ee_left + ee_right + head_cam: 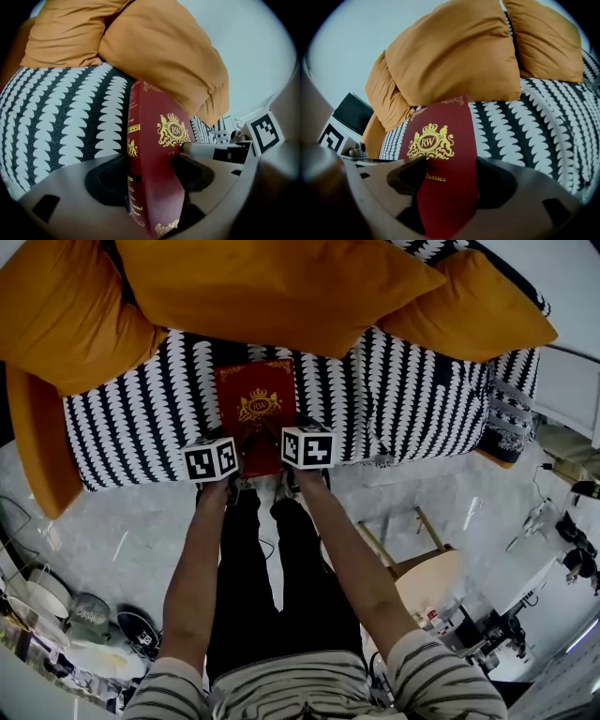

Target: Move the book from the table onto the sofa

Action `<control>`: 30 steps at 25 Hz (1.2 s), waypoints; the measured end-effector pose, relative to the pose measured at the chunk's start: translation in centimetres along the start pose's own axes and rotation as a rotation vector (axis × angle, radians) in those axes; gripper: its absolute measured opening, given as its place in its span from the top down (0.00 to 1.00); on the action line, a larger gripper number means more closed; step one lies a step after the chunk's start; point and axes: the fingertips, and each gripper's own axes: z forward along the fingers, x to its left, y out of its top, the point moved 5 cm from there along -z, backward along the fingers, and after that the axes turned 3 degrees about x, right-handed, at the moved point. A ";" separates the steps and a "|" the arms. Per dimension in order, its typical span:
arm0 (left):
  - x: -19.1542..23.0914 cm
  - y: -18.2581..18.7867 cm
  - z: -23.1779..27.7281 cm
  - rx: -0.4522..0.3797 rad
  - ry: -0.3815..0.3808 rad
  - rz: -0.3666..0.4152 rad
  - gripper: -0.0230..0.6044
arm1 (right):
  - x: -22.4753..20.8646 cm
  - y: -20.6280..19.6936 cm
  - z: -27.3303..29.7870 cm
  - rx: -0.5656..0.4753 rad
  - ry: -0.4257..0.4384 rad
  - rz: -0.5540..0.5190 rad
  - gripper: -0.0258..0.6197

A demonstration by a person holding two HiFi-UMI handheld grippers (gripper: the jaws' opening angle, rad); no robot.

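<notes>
Over the front part of the sofa [412, 399] seat, the red book [255, 404] is lying cover up, with its gold crest showing. Two pairs of tongs are holding it by the edge closest to the sofa's front. The left tongs [152, 174] are pinching the corner by the spine (one jaw is pressing on the front cover, the other on the back). The right tongs [445, 177] are pinching the other near corner the same way, so each pair is closed on the book and on nothing else. I cannot tell if the book is touching the seat or staying just above it.

Big orange cushions [272, 287] are leaning along the sofa's back, behind the book and apart from it. The sofa's cover is showing rows of white leaf shapes on black. In front of the sofa, the person is standing on the grey floor [141, 531] and stretching both arms toward the seat.
</notes>
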 end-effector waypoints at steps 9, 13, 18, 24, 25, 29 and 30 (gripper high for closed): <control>-1.6 0.8 1.2 0.013 0.029 0.017 0.45 | -1.8 0.8 -0.5 0.015 -0.012 0.006 0.44; -1.7 0.7 1.1 0.005 0.059 0.029 0.45 | -1.8 0.6 -0.4 0.030 -0.017 -0.002 0.44; -1.6 0.7 1.4 -0.015 0.062 0.037 0.45 | -2.2 0.8 -0.5 0.015 0.005 0.022 0.44; -1.8 0.8 -0.6 -0.047 0.089 0.066 0.45 | -2.0 0.8 -2.0 -0.008 -0.004 0.003 0.44; -1.9 0.8 -1.0 -0.049 0.099 0.073 0.45 | -2.1 0.8 -2.3 -0.012 -0.006 0.000 0.44; -2.8 0.9 -2.1 -0.058 0.115 0.101 0.45 | -2.2 0.6 -3.7 -0.041 -0.020 0.000 0.44; -3.1 0.8 -2.5 -0.062 0.117 0.109 0.45 | -2.0 0.5 -4.1 -0.048 -0.019 0.000 0.44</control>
